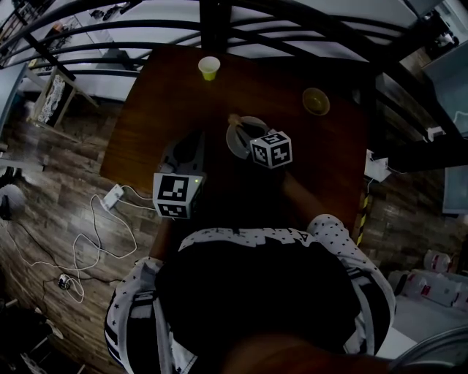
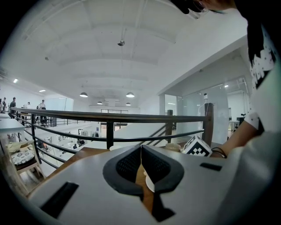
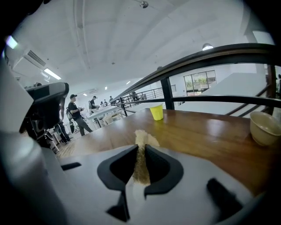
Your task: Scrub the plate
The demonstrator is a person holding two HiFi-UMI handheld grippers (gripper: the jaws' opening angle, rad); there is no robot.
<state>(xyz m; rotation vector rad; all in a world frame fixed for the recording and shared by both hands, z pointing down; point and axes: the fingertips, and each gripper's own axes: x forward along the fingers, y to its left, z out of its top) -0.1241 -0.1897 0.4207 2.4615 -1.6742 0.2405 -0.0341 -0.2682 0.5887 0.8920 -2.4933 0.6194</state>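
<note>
A pale plate (image 1: 252,123) lies mid-table, dim in the head view. My right gripper (image 1: 240,126) hovers over its left part, shut on a tan scrubbing sponge (image 1: 235,119). In the right gripper view the sponge (image 3: 141,141) sticks out between the closed jaws of my right gripper (image 3: 141,154). My left gripper (image 1: 200,143) comes in from the plate's left. In its own view my left gripper (image 2: 141,151) has its jaws pressed together, with a white sliver of the plate (image 2: 149,183) showing in the gap, seemingly pinched at the rim.
A yellow cup (image 1: 209,67) stands at the far edge of the brown table (image 1: 161,102), and a beige bowl (image 1: 316,101) sits at the far right. A black railing (image 1: 212,22) runs beyond the table. Cables (image 1: 102,219) lie on the floor to the left.
</note>
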